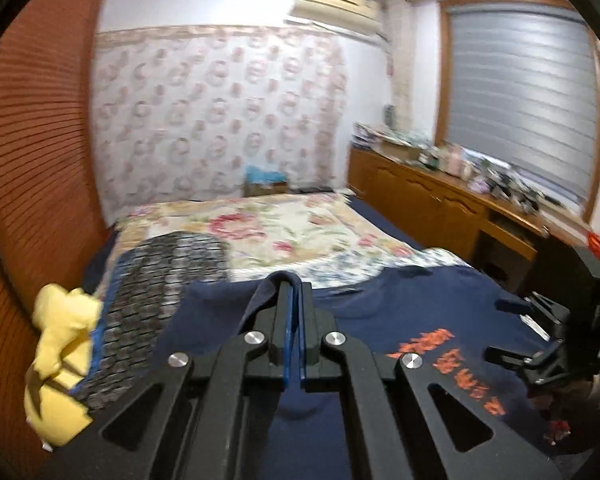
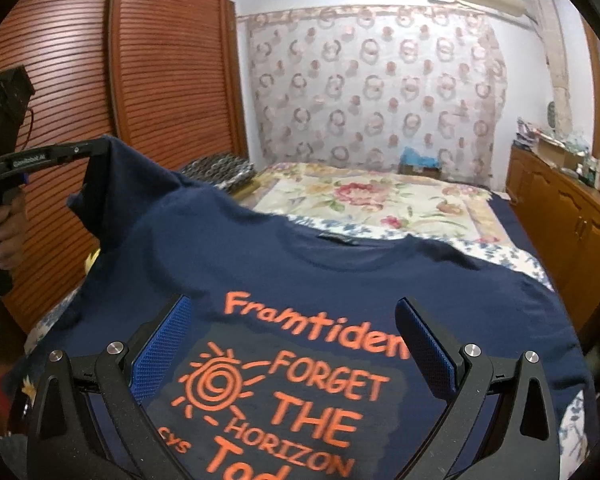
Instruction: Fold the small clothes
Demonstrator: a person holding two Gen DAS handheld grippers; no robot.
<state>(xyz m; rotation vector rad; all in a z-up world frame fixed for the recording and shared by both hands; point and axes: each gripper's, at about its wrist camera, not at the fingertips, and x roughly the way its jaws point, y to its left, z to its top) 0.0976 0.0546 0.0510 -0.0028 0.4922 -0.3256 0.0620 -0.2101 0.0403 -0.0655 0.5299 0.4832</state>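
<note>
Orange lettering fills the near frame as the right gripper (image 2: 292, 344) hovers with jaws wide and empty over the navy T-shirt (image 2: 340, 280), spread front-up across the bed (image 2: 380, 200); at ten o'clock the left gripper (image 2: 96, 150), pinched tight on a sleeve (image 2: 112, 184), holds it raised, apparently to start a fold inward

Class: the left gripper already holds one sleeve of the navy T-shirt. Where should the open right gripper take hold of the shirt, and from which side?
Probably the opposite sleeve: the navy T-shirt lies print-up on the bed, its free sleeve spread flat toward the right. The right gripper would best come from that right side, low, one finger sliding under the sleeve hem, mirroring the left gripper, which pinches the raised sleeve.
</note>
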